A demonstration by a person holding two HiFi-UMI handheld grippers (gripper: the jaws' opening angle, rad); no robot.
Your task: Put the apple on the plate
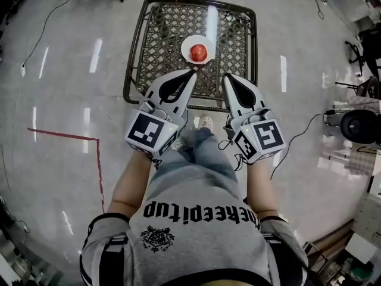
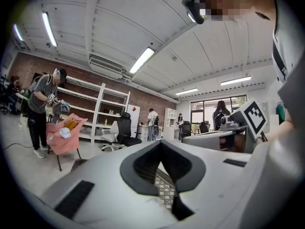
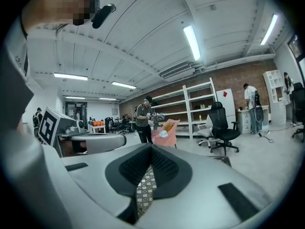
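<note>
A red apple (image 1: 198, 53) lies on a small white plate (image 1: 187, 43) in the middle of a metal lattice table (image 1: 134, 70). Both grippers are held up in front of the person, nearer than the plate and apart from it. My left gripper (image 1: 192, 72) is shut with nothing in it, its tip just below the plate in the head view. My right gripper (image 1: 227, 77) is beside it, shut and empty too. In the left gripper view my left gripper (image 2: 161, 143) points level across the room, jaws meeting at the tip. The right gripper view shows my right gripper (image 3: 151, 147) likewise closed.
The table stands on a shiny grey floor with a red tape line (image 1: 65, 137) at left and cables (image 1: 303, 130) at right. Office chairs (image 3: 223, 123), white shelves (image 2: 97, 109), a pink fabric chair (image 2: 64, 132) and several people stand farther off in the room.
</note>
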